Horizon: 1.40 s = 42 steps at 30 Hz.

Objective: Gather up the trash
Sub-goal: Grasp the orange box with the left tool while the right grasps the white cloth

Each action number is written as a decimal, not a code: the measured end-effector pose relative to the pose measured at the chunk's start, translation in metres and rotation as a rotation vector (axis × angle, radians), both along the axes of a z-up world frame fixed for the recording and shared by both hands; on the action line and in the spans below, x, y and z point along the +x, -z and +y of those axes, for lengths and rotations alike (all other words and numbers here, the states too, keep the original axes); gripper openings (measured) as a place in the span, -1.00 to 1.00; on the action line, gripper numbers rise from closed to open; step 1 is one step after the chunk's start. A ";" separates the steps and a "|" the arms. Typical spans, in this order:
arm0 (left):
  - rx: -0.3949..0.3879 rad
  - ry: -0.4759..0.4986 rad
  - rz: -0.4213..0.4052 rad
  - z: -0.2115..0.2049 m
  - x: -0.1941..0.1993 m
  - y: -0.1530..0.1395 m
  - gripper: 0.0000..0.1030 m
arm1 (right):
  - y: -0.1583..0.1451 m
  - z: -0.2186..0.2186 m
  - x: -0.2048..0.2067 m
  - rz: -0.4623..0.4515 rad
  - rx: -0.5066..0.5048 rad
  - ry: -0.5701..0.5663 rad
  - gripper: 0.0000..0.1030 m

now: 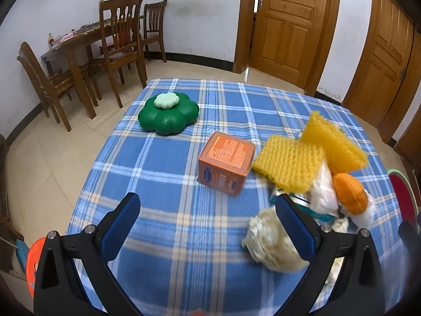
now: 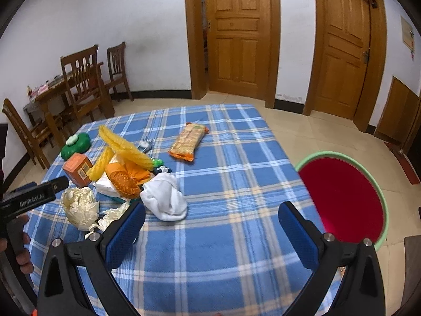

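A heap of trash lies on the blue plaid table [image 2: 226, 184]: yellow foam netting [image 1: 289, 163] [image 2: 123, 144], an orange net [image 2: 123, 179], a crumpled cream wad [image 1: 265, 242] [image 2: 79, 208], a white cloth [image 2: 165, 197] and an orange carton [image 1: 226, 163] [image 2: 77, 169]. An orange snack packet [image 2: 188, 142] lies apart, farther back. My left gripper [image 1: 208, 210] is open and empty, its right finger beside the cream wad. My right gripper [image 2: 210, 218] is open and empty over bare cloth, right of the heap.
A green flower-shaped box [image 1: 168, 115] [image 2: 76, 144] sits at the table's far left. A red basin with a green rim [image 2: 342, 197] stands on the floor right of the table. A wooden dining table with chairs [image 1: 79, 52] stands at the back left. Wooden doors [image 2: 236, 34] line the back wall.
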State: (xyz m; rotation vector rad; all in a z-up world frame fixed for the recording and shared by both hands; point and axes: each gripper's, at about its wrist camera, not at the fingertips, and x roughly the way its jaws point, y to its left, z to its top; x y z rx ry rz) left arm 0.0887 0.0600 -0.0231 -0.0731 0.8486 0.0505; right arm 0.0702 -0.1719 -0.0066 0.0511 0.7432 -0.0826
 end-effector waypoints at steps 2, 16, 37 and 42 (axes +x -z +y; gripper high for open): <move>0.007 -0.001 0.007 0.001 0.008 0.002 0.97 | 0.005 0.004 0.009 0.023 -0.004 -0.014 1.00; 0.016 0.023 0.041 0.001 0.052 0.020 0.87 | 0.036 0.027 0.049 0.125 -0.017 -0.090 1.00; -0.048 0.080 0.049 -0.001 0.065 0.036 0.27 | 0.062 0.038 0.068 0.195 0.003 -0.135 0.61; -0.059 0.090 0.041 -0.001 0.063 0.035 0.08 | 0.067 0.035 0.065 0.188 0.005 -0.139 0.64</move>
